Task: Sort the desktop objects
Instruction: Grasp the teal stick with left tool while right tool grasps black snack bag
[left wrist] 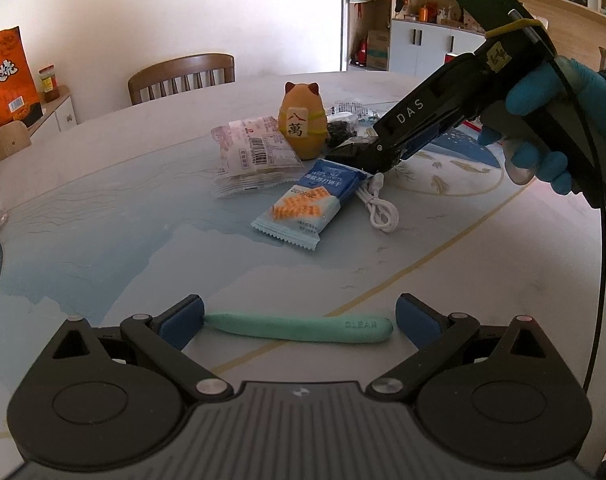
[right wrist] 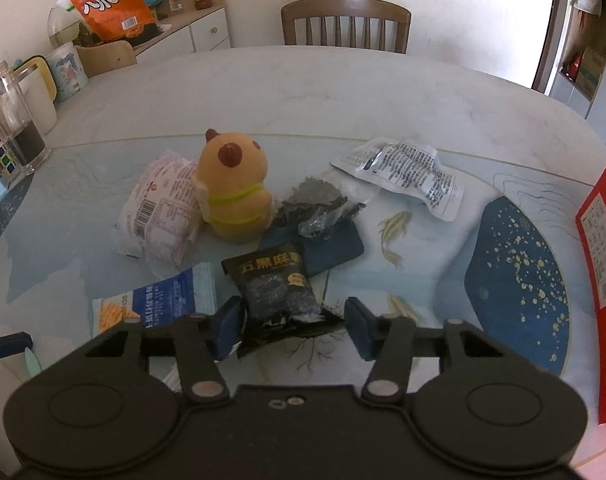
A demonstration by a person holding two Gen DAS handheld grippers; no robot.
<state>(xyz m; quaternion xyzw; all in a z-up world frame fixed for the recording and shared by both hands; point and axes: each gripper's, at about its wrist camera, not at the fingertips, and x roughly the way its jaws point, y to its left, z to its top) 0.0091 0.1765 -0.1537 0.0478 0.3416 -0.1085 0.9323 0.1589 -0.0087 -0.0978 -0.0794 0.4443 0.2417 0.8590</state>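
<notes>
black snack packet [right wrist: 277, 294] is lying on the worktop [right wrist: 383, 92] between the pads of the right tool [right wrist: 293, 330], whose jaws are standing apart around it, left pad touching, right pad clear. at its 12 o'clock, a capybara toy [right wrist: 235, 190] is standing upright; at 9 o'clock, a blue cracker packet [right wrist: 159, 300] is lying flat. left tool [left wrist: 299, 322] is sitting open around a green handle [left wrist: 303, 326].
</notes>
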